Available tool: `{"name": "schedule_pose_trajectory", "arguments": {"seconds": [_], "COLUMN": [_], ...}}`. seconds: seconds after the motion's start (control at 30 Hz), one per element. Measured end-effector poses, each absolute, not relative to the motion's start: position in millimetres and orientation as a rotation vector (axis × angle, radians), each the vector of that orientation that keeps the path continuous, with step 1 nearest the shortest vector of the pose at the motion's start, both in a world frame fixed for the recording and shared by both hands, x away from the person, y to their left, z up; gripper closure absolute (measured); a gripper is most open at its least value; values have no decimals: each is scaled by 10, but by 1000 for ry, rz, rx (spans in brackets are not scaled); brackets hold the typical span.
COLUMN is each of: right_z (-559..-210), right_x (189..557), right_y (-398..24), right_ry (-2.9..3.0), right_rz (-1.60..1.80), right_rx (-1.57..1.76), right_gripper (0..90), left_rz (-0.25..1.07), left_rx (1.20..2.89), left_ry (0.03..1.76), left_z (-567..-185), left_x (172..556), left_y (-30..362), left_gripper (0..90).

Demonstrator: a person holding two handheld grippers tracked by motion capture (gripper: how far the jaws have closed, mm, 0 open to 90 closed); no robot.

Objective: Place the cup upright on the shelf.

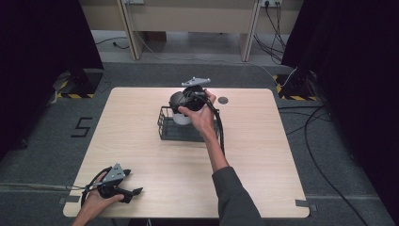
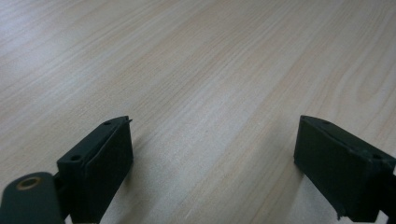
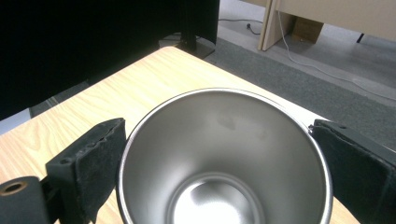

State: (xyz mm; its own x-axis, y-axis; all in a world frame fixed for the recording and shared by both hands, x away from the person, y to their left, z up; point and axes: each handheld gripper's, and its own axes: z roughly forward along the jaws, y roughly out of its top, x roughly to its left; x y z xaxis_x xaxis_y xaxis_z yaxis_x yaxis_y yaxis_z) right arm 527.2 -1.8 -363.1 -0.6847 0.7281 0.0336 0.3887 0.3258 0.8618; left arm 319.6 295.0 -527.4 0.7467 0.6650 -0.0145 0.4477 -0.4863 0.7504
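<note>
Grey carpet floor [image 1: 42,141], black curtains [image 1: 37,42], pale wooden desk legs [image 1: 129,33] behind.

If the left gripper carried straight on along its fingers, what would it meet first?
Probably the bare wooden tabletop: the left gripper points low across it, fingers open, with nothing between or ahead.

This looks like a lab or recording studio rather than a home: a bare wooden table [image 1: 244,155] stands on grey carpet [image 1: 42,155] between black curtains [image 1: 42,37], with hazard-striped stand bases [image 1: 75,89], trailing cables [image 1: 324,174] and a taped floor number [image 1: 82,127].
</note>
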Motion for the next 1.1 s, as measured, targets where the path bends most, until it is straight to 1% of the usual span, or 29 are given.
{"name": "schedule_pose_trajectory", "arguments": {"seconds": [0.73,1.1], "right_z": [-4010,-4013], "right_x": [5327,5312], "right_y": [-19,-1], "right_ry": [2304,2300], "right_rz": [1253,1246], "right_rx": [1056,1051], "right_gripper": [59,55], "left_rz": [361,360], "left_rx": [2164,2163], "left_ry": [832,833], "left_z": [-5275,-5275], "left_x": [3196,3195], "left_y": [2949,2949], "left_gripper": [110,110]}}
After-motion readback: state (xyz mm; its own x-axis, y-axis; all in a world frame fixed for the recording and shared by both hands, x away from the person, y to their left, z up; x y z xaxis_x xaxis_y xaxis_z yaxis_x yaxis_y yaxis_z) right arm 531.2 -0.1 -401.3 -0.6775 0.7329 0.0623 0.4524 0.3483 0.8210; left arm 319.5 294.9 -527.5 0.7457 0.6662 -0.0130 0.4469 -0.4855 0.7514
